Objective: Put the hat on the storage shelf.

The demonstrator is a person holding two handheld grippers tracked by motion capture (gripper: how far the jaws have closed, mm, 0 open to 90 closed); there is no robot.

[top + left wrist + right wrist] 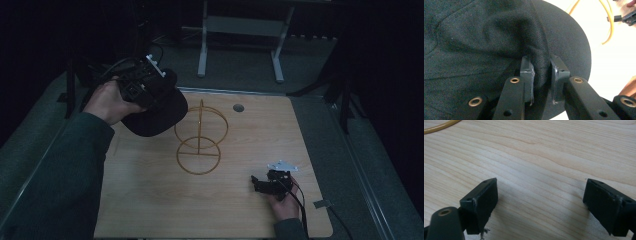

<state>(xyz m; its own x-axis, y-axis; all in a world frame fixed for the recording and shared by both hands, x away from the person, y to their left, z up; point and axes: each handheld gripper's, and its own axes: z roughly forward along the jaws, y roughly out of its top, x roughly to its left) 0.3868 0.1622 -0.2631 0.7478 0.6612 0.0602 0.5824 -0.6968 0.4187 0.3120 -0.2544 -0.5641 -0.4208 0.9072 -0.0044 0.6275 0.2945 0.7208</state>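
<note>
Landmark: the yellow wire stand (200, 138), 2 rings on a short post, sitting near the middle of the wooden table (150, 200).

Left gripper (150, 80): up and to the left of the wire stand, held off the table in the person's left hand (107, 101). Jaws clamped on a fold of the black cap (157, 112). In the left gripper view the fabric is pinched between both pads (527, 75), the gap between them narrow and packed with cloth. The cap hangs below and to the right of the gripper, brim end toward the stand. In the high view its edge sits just beside the stand's upper ring; cannot tell if they touch. In the left gripper view the cap (486, 37) covers most of the picture, with the stand's yellow wire (610, 25) visible past the brim at top right.

Right gripper (262, 184): down and to the right of the wire stand, well apart from it, low over the table near the front edge, held in the person's right hand (285, 200). Grey 3-cornered plate (282, 165) on top. Jaws wide apart with nothing between them; the right gripper view shows bare wood grain (536, 157) in the gap. Whether the tips touch the wood, cannot tell. A bit of the stand's yellow ring (439, 127) shows at top left there.

Small round grommet (238, 107) in the table, behind and to the right of the stand.
</note>
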